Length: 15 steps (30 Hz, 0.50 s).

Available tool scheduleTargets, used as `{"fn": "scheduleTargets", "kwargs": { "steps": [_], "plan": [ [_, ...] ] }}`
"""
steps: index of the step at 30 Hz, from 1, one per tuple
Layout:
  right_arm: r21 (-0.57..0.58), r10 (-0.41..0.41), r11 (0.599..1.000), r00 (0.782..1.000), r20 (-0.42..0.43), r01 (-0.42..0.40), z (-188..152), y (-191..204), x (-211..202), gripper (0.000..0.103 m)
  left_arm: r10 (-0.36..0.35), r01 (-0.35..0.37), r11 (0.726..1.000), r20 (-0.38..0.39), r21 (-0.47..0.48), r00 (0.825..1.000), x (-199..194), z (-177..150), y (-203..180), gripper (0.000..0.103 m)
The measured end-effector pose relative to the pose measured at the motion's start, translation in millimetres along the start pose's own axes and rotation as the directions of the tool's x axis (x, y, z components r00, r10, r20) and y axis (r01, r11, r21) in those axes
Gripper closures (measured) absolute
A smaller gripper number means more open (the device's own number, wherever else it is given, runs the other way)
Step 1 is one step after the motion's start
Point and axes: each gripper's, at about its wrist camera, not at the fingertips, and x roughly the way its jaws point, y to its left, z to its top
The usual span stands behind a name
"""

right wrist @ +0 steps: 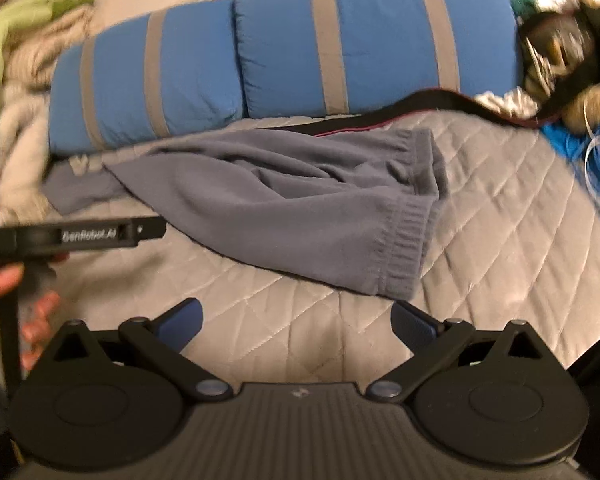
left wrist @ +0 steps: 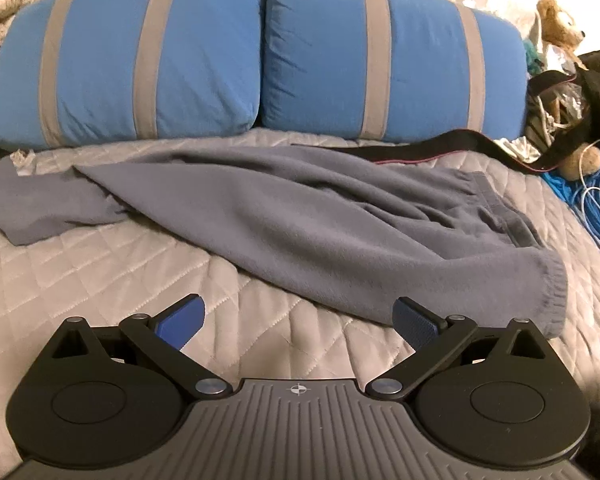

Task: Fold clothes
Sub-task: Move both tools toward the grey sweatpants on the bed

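Note:
A grey-blue fleece garment (left wrist: 300, 216) with ribbed cuffs lies rumpled across the quilted grey bedspread (left wrist: 100, 264), below two pillows. It also shows in the right wrist view (right wrist: 300, 208), with a ribbed cuff (right wrist: 400, 248) nearest me. My left gripper (left wrist: 298, 322) is open and empty, its right fingertip at the garment's near edge. My right gripper (right wrist: 296, 326) is open and empty, just short of the cuff. The left gripper's body (right wrist: 80, 236) and the hand holding it show at the left of the right wrist view.
Two blue pillows with grey stripes (left wrist: 260, 60) lie at the head of the bed. A black strap (left wrist: 440, 148) runs along their base. Stuffed toys (left wrist: 560, 24), dark bags and blue cables (left wrist: 588, 208) crowd the right side. Blankets (right wrist: 20, 80) are piled at left.

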Motion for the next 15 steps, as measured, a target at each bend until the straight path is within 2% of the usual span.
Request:
{"fn": "scheduleTargets", "kwargs": {
  "steps": [6,10,12,15],
  "plan": [
    [0.063,-0.029,0.998,0.999,0.017,0.028,-2,-26,3,0.000,-0.046,0.047,0.999,0.060,-0.020,0.997,0,13,5,0.001],
    [0.126,-0.028,0.992,0.999,0.030,0.024,-9,-45,4,0.000,-0.090,0.085,0.991,0.042,0.104,0.995,16,36,-9,0.001],
    [0.173,-0.021,0.985,1.000,0.009,0.019,-8,-54,8,0.000,-0.121,0.114,0.981,0.038,0.155,0.992,24,42,-15,0.001],
    [0.211,0.050,0.976,0.998,0.030,-0.056,-2,-62,8,0.000,-0.177,0.166,0.967,0.039,0.192,0.983,33,38,-17,0.001]
  ]
}}
